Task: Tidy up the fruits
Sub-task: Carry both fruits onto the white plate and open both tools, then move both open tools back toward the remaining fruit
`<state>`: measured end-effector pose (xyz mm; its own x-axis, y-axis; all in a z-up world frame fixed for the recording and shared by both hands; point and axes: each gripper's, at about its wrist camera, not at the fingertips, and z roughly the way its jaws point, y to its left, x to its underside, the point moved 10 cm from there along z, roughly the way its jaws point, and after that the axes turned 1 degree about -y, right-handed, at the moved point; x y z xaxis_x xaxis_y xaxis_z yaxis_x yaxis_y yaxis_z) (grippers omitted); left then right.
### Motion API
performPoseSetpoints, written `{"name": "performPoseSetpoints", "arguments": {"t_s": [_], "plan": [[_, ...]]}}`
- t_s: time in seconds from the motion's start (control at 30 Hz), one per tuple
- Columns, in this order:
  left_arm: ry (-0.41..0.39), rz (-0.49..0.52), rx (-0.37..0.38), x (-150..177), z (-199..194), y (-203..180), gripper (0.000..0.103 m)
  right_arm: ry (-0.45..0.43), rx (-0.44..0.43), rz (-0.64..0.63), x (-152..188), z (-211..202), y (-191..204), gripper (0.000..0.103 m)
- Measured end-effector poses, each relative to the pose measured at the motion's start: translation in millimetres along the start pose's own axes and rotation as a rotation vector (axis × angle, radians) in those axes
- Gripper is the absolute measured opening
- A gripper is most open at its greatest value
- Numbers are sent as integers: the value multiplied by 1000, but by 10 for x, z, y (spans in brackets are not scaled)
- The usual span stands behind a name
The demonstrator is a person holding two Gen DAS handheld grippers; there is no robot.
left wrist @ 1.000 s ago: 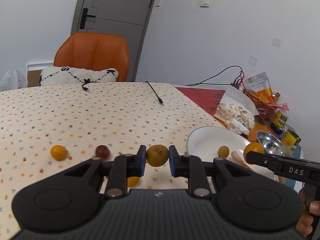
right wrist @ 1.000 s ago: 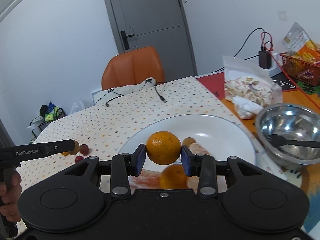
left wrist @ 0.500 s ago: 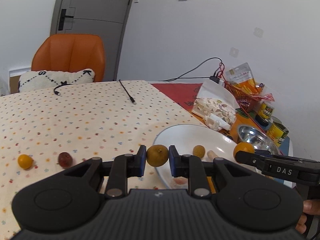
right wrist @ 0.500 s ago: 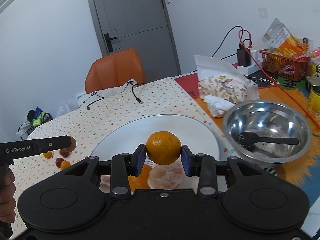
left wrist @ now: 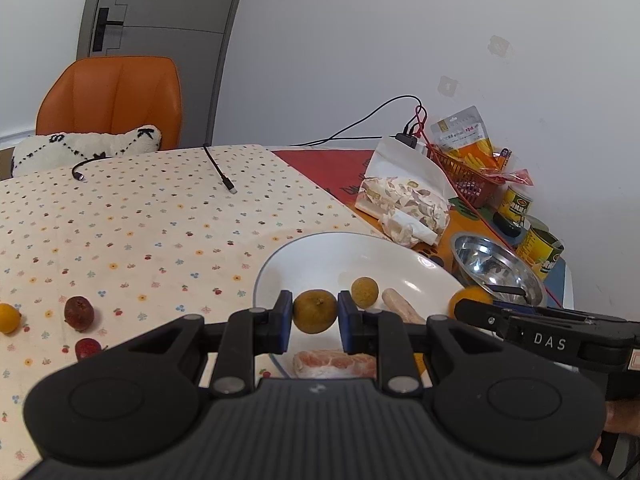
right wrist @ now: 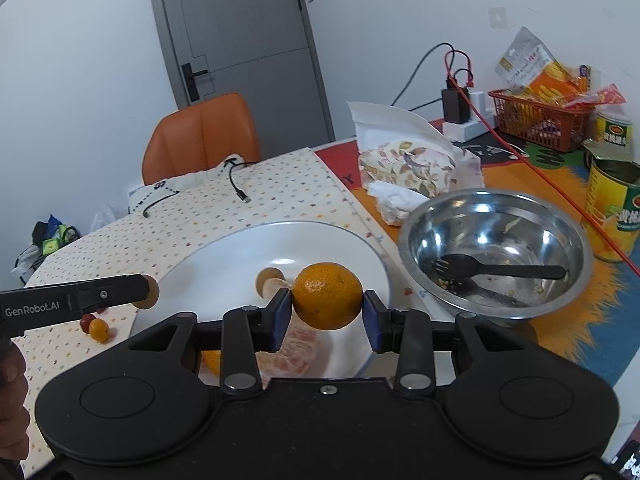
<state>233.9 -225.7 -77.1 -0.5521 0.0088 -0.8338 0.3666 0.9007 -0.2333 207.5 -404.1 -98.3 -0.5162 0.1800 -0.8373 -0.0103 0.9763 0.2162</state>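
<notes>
The left gripper [left wrist: 311, 316] pinches a round brownish fruit [left wrist: 315, 311]; the right gripper [right wrist: 326, 312] pinches a dimpled orange [right wrist: 327, 296] above the smooth white plate [right wrist: 240, 252].

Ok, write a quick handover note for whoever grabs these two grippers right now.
Left hand-held gripper: shut on a brownish-yellow fruit, above the white plate's near rim.
Right hand-held gripper: shut on an orange, also over the plate.
Done: a small round fruit and peeled citrus segments lie on the plate.
Left: release both; then fetch the dark red fruit, red fruit and small orange fruit from the tablecloth.
</notes>
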Motion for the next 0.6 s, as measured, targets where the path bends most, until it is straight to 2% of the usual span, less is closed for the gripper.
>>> {"name": "performPoseSetpoints", "arguments": {"t_s": [0.37, 0.47, 0.6], "plan": [[-3, 3, -3, -17, -29, -27, 26, -34, -31, -15, -32, -112, 89, 52], [-8, -6, -14, -36, -87, 27, 31, -36, -51, -17, -32, -133, 162, 54], [-19, -12, -43, -52, -198, 127, 43, -40, -79, -25, -32, -163, 269, 58]]}}
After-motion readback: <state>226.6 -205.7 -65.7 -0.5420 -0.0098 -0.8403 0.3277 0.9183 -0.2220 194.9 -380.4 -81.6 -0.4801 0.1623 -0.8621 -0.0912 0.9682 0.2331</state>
